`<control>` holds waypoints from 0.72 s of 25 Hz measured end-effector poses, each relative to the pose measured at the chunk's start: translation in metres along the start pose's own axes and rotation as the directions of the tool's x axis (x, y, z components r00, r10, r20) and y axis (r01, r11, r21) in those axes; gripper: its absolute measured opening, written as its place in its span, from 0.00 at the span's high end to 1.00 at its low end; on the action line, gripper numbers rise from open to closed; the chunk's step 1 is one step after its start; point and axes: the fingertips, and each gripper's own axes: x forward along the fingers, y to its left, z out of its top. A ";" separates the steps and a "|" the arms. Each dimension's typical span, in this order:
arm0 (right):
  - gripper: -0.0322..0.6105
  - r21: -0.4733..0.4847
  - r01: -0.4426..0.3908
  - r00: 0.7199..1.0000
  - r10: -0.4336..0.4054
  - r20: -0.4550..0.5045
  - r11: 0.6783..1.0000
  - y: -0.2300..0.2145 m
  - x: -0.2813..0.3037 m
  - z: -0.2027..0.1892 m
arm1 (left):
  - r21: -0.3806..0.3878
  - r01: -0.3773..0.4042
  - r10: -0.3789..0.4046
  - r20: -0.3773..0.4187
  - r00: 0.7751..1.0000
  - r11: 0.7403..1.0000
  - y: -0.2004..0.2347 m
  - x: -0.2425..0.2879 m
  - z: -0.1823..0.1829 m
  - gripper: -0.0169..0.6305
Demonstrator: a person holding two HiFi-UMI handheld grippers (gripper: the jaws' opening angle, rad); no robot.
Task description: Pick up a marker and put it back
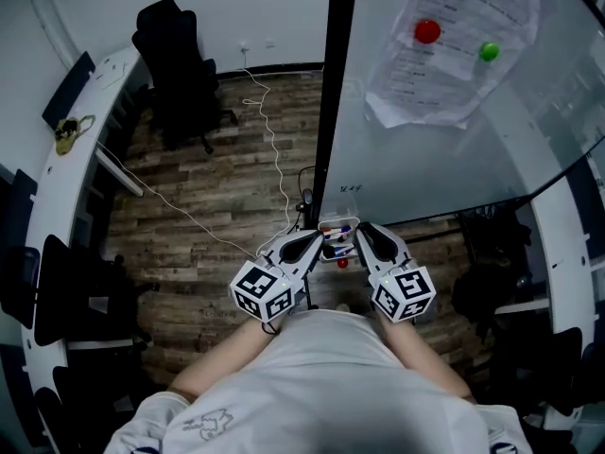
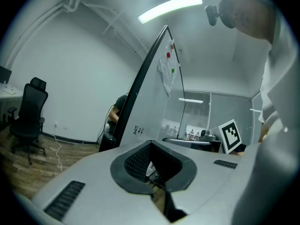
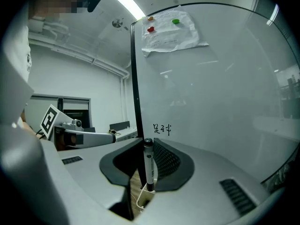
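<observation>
A white marker (image 3: 149, 165) with a black cap stands upright between the jaws of my right gripper (image 3: 145, 142), which is shut on it. The marker's lower end reaches into a small white holder (image 3: 144, 193). In the head view that holder (image 1: 338, 227), with several coloured markers in it, sits at the whiteboard's (image 1: 444, 140) bottom left corner. My right gripper (image 1: 361, 235) is at the holder's right side and my left gripper (image 1: 317, 239) at its left side. The left gripper (image 2: 151, 146) has its jaw tips together with nothing in them. Printed marker labels show beyond them.
Papers (image 1: 454, 45) hang on the whiteboard under a red magnet (image 1: 427, 31) and a green magnet (image 1: 489, 51). A black office chair (image 1: 175, 64) stands at the back left. A white cable (image 1: 274, 159) runs across the wooden floor, and curved white desks line both sides.
</observation>
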 end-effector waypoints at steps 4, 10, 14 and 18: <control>0.83 0.003 -0.069 0.998 0.069 -0.014 0.998 -0.012 0.012 0.002 | -0.024 -0.070 0.070 0.000 0.998 0.997 0.008 0.009 -0.005 0.97; 0.83 0.033 -0.173 0.984 0.174 -0.036 0.984 -0.036 0.013 -0.006 | -0.057 -0.215 0.217 0.041 0.975 0.975 0.012 0.018 -0.011 0.97; 0.83 0.009 -0.232 0.972 0.232 -0.034 0.973 -0.043 0.017 -0.013 | -0.086 -0.297 0.302 0.049 0.952 0.951 0.016 0.012 -0.029 0.97; 0.83 -0.017 -0.263 0.965 0.262 -0.029 0.965 -0.051 0.022 -0.017 | -0.110 -0.352 0.358 0.041 0.933 0.930 0.018 0.008 -0.042 0.97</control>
